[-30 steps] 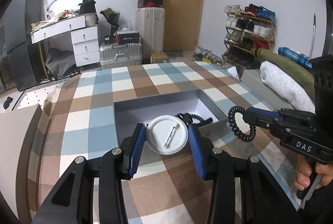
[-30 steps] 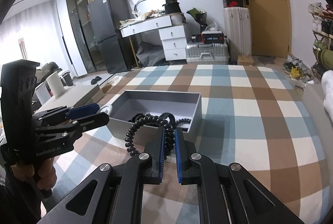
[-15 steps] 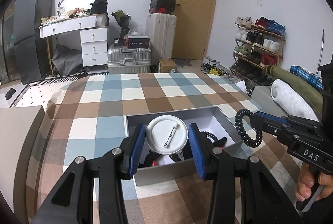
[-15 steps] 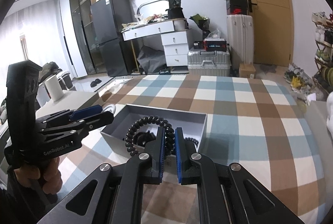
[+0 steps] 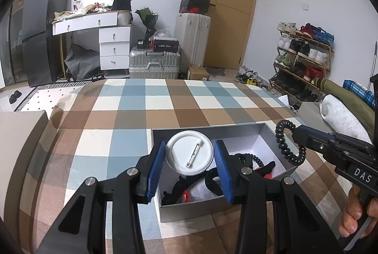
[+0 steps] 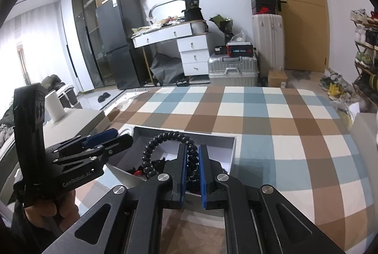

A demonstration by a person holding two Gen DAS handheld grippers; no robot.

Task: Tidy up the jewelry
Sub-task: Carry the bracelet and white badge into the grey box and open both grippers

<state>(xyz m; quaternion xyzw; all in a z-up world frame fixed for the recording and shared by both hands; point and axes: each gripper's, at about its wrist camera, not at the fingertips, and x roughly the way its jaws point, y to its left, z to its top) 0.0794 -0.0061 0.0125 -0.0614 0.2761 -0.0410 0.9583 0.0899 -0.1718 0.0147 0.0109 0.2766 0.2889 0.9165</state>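
Both our hands moved over the gray box (image 5: 271, 133). Left fingers (image 5: 156, 169) squeeze the stiff, light white badge (image 5: 189, 154) by its rim; right fingers (image 6: 182, 173) pinch the bendy coil bracelet (image 6: 151, 154), both above it.

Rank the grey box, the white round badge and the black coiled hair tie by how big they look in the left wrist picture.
1. grey box, clearly largest.
2. white round badge.
3. black coiled hair tie.
Badge and tie look close in span, and the badge sits nearer the camera, so that order is unsure.

Left claw (image 5: 190, 159) part-open, gripping; right claw (image 6: 193, 159) clamped shut, both angled down.
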